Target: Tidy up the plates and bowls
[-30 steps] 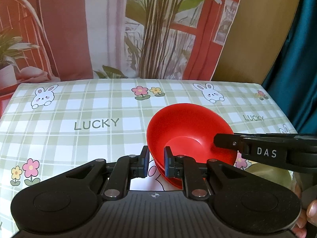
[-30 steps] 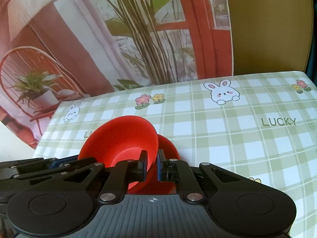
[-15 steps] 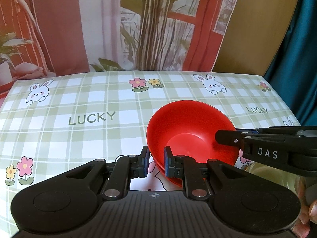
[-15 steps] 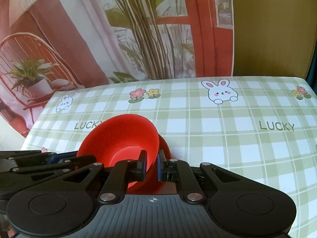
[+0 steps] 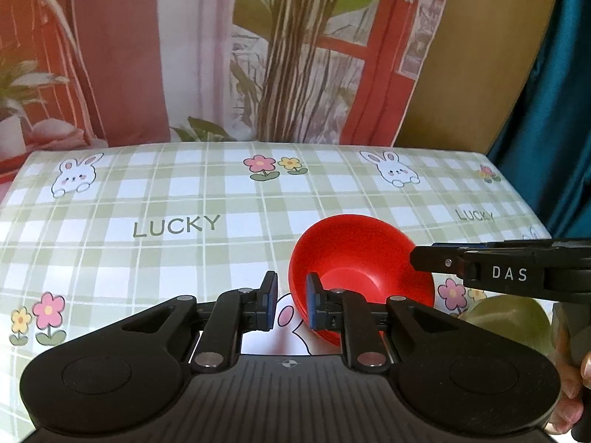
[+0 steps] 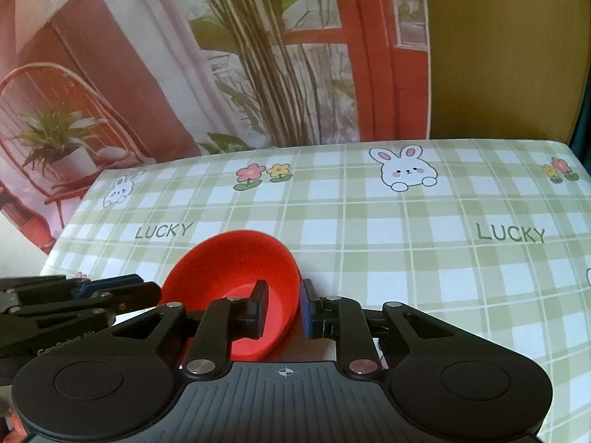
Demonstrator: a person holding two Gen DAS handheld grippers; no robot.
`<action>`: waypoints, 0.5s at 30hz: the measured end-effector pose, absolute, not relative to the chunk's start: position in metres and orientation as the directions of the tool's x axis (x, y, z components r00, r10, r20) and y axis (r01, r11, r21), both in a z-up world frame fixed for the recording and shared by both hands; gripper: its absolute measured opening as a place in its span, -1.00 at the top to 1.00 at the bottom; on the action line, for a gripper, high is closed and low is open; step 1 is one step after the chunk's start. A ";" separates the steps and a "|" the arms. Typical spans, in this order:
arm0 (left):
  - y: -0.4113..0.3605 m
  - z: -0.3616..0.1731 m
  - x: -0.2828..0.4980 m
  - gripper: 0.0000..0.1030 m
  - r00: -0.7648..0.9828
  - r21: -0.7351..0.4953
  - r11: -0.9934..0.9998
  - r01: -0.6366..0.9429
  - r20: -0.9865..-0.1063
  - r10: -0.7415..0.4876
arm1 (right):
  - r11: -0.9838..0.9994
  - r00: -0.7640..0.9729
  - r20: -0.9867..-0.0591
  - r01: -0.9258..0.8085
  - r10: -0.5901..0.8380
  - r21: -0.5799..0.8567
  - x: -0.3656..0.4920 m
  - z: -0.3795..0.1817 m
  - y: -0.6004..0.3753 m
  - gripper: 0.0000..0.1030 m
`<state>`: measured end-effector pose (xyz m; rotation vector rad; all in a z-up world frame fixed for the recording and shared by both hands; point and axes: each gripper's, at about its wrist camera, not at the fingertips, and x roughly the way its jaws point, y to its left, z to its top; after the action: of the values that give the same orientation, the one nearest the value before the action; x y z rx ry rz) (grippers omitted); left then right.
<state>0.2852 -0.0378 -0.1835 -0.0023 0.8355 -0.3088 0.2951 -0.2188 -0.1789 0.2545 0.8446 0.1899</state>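
Note:
A red bowl (image 5: 354,258) sits near the front of the checked tablecloth (image 5: 184,199); a second red rim shows just beneath it, so it seems nested in another red dish. My left gripper (image 5: 291,301) is open, its fingers straddling the bowl's left rim without closing on it. In the right wrist view the red bowl (image 6: 236,273) lies between the fingers of my right gripper (image 6: 282,308), which is open across its right rim. The right gripper's fingers (image 5: 480,269) reach in from the right in the left wrist view.
A pale green dish (image 5: 506,313) lies at the front right, partly behind the right gripper. The left gripper's fingers (image 6: 74,295) show at the left of the right wrist view. A printed backdrop stands behind the table.
Both grippers have opened: each was closed on the red bowl's rim and now stands apart from it. The bowl has sunk lower and sits flatter on the table.

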 end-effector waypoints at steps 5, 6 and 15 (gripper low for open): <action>-0.032 -0.190 0.286 0.66 0.636 -0.177 0.958 0.227 -0.718 -0.283 | 0.946 0.660 -0.702 -0.044 0.270 0.322 0.297 -0.179 -0.221 0.64; -0.032 -0.191 0.285 0.66 0.640 -0.186 0.958 0.219 -0.714 -0.285 | 0.942 0.663 -0.697 -0.037 0.272 0.333 0.297 -0.178 -0.222 0.63; -0.039 -0.182 0.254 -0.29 0.790 -0.050 0.971 0.232 -0.573 -0.218 | 0.946 0.741 -0.615 -0.087 0.271 0.313 0.285 -0.173 -0.216 0.40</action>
<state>0.2536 -0.0387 -0.1818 0.0229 0.6142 -0.2422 0.2852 -0.2164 -0.1733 0.2730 0.7121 0.1990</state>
